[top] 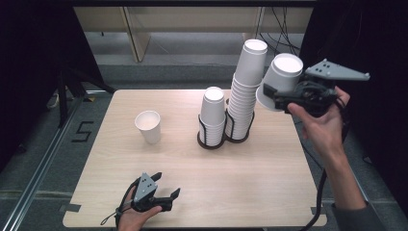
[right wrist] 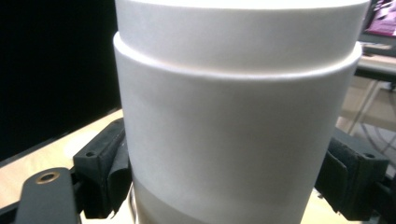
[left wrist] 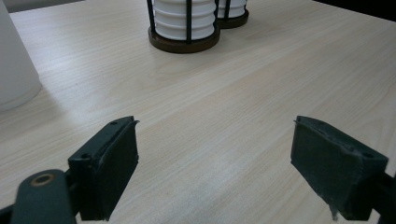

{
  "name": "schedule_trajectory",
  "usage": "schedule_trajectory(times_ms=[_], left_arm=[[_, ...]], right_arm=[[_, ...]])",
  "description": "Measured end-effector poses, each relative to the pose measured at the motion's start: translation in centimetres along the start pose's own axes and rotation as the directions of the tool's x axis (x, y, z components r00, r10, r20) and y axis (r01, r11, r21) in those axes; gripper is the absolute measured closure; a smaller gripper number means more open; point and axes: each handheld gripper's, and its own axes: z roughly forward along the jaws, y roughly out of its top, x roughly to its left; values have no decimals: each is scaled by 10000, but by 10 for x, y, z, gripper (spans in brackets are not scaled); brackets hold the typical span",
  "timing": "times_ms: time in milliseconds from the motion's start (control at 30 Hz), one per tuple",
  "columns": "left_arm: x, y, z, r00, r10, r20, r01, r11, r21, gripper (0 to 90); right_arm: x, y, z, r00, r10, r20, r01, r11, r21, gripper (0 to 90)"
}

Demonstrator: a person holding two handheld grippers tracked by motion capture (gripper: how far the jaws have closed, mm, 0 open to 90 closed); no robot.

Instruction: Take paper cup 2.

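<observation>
At the near edge of the table [top: 269, 192], the left gripper [top: 165, 186] is resting low in the person's hand with its jaws spread wide and nothing between them — it looks parked, waiting for a turn. Its own camera is showing bare wood between the pads and the short stack's holder base [left wrist: 184, 43] ahead. Further in, a single cup [top: 148, 126] is standing upright and alone on the left half, well apart from the holders, likely already dealt out. Mid-table, two black wire holders are sitting side by side, touching or nearly so: the short stack [top: 212, 114] on the left, the tall stack [top: 245, 91] on the right, inverted cups kept from toppling by the wires. Farthest and highest, the right gripper [top: 278, 98] is clamping a held cup [top: 282, 79] by its sides, lifted just beside the tall stack's top — probably just pulled off it. In the right gripper view, both pads are pressing the held cup's wall [right wrist: 233, 140]; a second rim line there suggests two nested cups, can't confirm.
</observation>
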Motion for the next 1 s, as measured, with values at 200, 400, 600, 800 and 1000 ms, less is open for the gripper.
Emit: schedule_trajectory(times_ms=[200,400,600,800,1000], left_arm=[[1,-1,1,10000,-68,3,68,9999,-74,145],[1,0,0,10000,-56,-43,56,10000,-54,145],[3,0,0,10000,-93,-23,92,9999,-114,145],[3,1,-1,10000,-74,-24,73,9998,-201,145],[2,2,-2,9998,-108,165,116,9987,-493,145]], right_arm=[[21,-37,9,9970,-54,-778,62,9999,99,166],[46,-75,27,9866,54,-1634,-25,9998,181,166],[69,-108,49,9689,98,-2474,-22,9995,309,166],[87,-135,67,9502,198,-3111,-5,9981,617,166],[102,-152,79,9340,113,-3572,217,9959,882,166]])
